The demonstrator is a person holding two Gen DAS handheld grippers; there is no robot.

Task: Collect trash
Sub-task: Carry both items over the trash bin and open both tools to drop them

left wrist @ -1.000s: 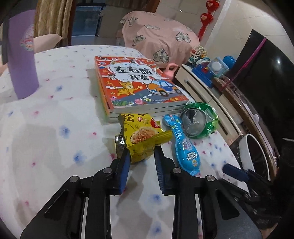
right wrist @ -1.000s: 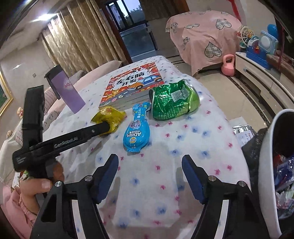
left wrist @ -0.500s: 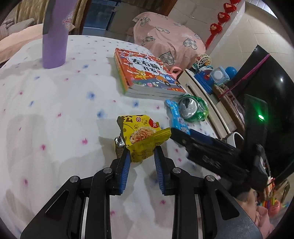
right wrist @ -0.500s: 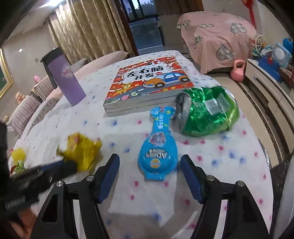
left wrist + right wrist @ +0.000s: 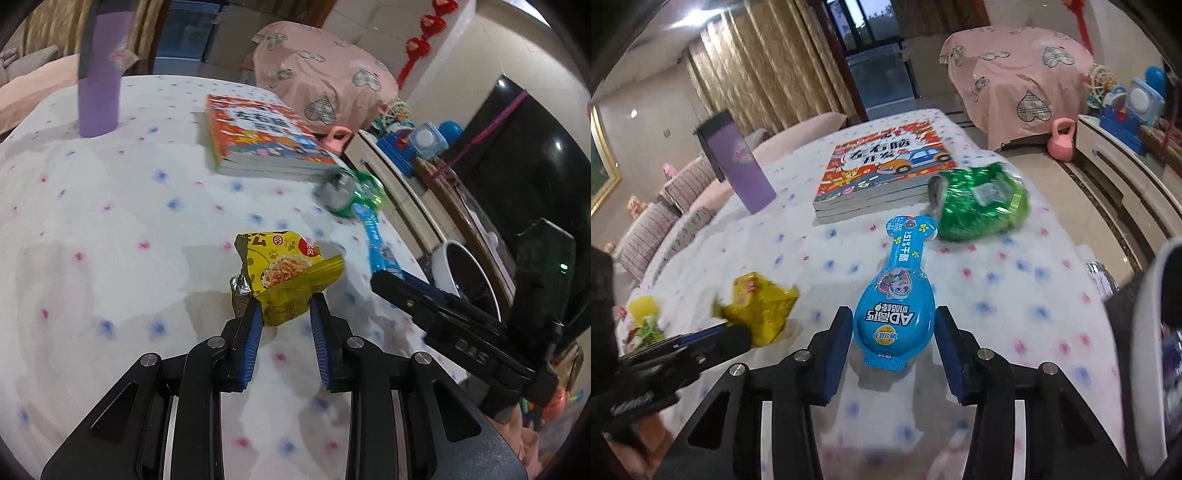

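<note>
Left gripper (image 5: 285,316), which I hold low over the table, has its blue-padded fingers (image 5: 253,334) pinched onto the lower edge of a crumpled yellow foil snack wrapper (image 5: 284,275). From this camera I see the wrapper standing up out of the fingertips, its silver inner lining showing on its left side, above the white tablecloth with pink and blue dots (image 5: 122,221). I cannot tell whether the wrapper's underside touches the cloth.

Further back on the left stands a tall purple tumbler with a dark lid (image 5: 100,79). Toward the middle lies a stack of orange children's books (image 5: 264,142). Just beside the books' near right corner lies a crushed green metal can (image 5: 349,192) on its side, its silver end facing me.

Right gripper (image 5: 894,339) has its fingers spread moderately, one on each side of the rounded end of a flat blue paddle-shaped snack packet (image 5: 897,306). The packet lies flat on the cloth, its narrow neck pointing away toward the can. I see small gaps between the pads (image 5: 837,354) and the packet's edges, so it is bracketed rather than squeezed.

At the far right edge, beside the table, curves the rim of a white bin with a dark liner (image 5: 452,260).
</note>
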